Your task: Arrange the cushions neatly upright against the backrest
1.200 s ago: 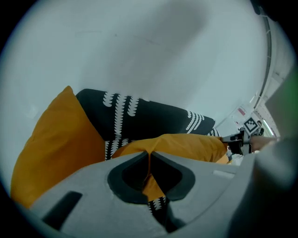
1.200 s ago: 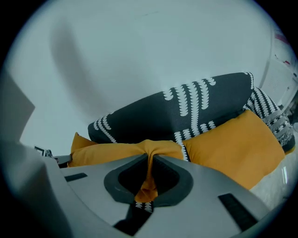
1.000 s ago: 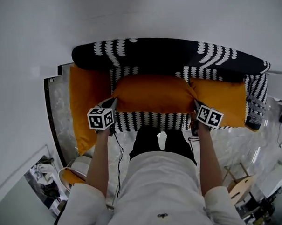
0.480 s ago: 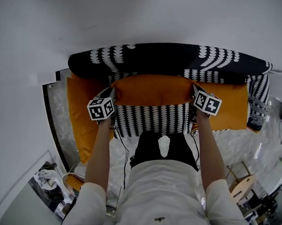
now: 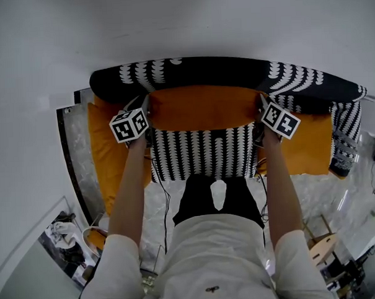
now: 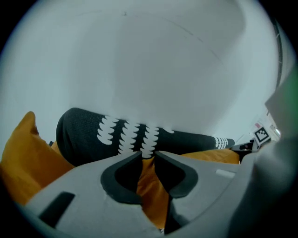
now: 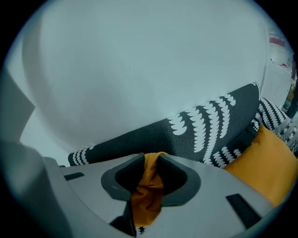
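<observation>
While you are pinching the long orange fabric cushion [image 5: 204, 108] by its two ends, your left claw [image 5: 147, 111] and your right claw [image 5: 261, 106] are each clamping a fold of its cloth, though both pairs of jaws have just been opening a little. The cushion is spanning from one claw to the other, resting along the black sofa backrest with white scalloped pattern [image 5: 196, 71] just beyond the claw tips. A second orange cushion [image 5: 107, 161] is lying outside the left claw, a third orange cushion [image 5: 308, 150] is lying outside the right claw, and the black-and-white patterned seat [image 5: 203, 154] is showing between and below both claws.
</observation>
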{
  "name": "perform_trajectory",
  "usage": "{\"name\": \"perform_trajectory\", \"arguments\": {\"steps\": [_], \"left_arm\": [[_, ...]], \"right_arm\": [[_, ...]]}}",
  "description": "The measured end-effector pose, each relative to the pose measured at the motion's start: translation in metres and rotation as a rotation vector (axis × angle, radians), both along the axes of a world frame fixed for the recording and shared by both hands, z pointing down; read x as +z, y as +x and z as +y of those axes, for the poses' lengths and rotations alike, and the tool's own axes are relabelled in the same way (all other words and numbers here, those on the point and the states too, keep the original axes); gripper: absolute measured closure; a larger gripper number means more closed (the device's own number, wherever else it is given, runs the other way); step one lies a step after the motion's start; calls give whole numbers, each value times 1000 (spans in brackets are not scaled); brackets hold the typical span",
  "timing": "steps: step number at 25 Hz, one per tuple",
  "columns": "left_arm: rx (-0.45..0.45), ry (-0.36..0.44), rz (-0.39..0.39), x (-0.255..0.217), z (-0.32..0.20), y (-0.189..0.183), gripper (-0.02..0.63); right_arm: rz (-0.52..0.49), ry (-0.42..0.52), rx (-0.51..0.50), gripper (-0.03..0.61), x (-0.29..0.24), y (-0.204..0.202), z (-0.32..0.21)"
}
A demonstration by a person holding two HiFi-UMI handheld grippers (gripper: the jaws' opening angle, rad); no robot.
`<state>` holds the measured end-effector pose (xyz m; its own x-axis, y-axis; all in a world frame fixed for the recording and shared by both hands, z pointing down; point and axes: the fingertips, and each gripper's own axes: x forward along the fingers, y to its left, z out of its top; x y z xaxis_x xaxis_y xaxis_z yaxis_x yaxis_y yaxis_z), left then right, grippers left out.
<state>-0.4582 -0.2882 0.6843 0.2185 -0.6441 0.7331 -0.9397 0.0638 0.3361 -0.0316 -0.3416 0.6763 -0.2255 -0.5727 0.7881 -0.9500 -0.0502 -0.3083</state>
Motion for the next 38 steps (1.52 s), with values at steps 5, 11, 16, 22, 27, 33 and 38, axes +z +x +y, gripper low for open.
{"name": "perform_trajectory", "arguments": {"steps": [5,11,16,22,27,33,38], "left_arm": [[50,52,-70,-20,-18,-3,537],[88,104,-82,-46,-13,7,537],[125,148,-57,-73,8,30,537],[196,221,-5,-102,40,70,537],[286,258,3,-110,85,114,549],[390,263,35,-112,149,172,591],[465,235,56,-106,198,222,601]], "right_arm": [[-65,72,39,422,-14,3,-18],[16,146,-22,420,-43,0,-31],[28,204,-101,422,-78,-16,-13],[39,253,-159,438,-112,-28,43],[37,259,-216,494,-125,-28,106],[29,247,-288,530,-130,-20,183],[-4,293,-346,559,-144,-4,233]]}}
